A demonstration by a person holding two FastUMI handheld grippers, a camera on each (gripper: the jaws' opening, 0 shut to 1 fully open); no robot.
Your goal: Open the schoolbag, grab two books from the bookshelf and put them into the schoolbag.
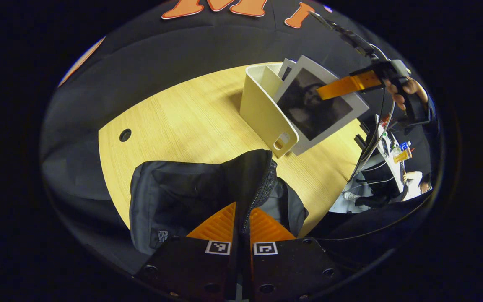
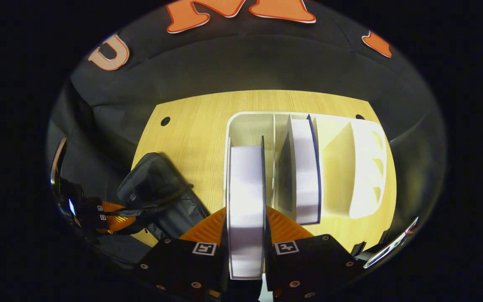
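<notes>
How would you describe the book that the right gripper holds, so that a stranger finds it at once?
On the wooden table stands a cream bookshelf with upright dividers. The book is in its left compartment, page edges facing up. Unlike the second book one compartment to the right, it sits between the fingers of the right gripper.

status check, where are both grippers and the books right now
Left hand-held gripper shut on schoolbag flap at the zipper. Right hand-held gripper shut on first book, in the bookshelf. Second book one slot over. Nothing in the way.
</notes>
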